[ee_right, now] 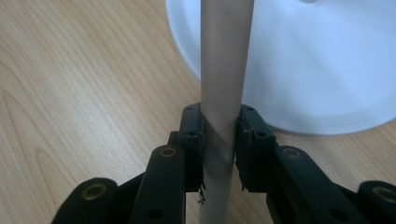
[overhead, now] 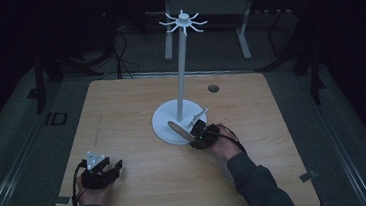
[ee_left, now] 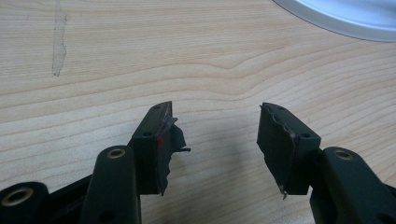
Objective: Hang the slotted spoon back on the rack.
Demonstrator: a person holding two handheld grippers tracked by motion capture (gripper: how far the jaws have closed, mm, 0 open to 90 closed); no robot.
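A: What does the right gripper (ee_right: 219,140) hold?

B: Its two black jaws are closed on a slim, pale beige stick-like handle (ee_right: 223,84). In the high view the handle (overhead: 177,129) slants up from the gripper and lies across the near rim of the round white base (overhead: 165,119) of the tall white stand (overhead: 181,58), the one topped with a ring of radiating hooks (overhead: 183,21). What sits at its far end cannot be made out.

A: And the left gripper (ee_left: 217,135)?

B: Its jaws stand apart with nothing between them, above the bare light wooden table (ee_left: 116,56), well away from the stand. In the high view it (overhead: 101,171) rests near the table's front-left area.

A: What could go wrong?

B: The grip sits low on a smooth, narrow shaft, so the handle may pivot or slide between the pads if swung quickly. Lifting it beside the stand also risks knocking the thin pole; the stand looks top-heavy and nothing steadies it, since the left gripper is idle far off.
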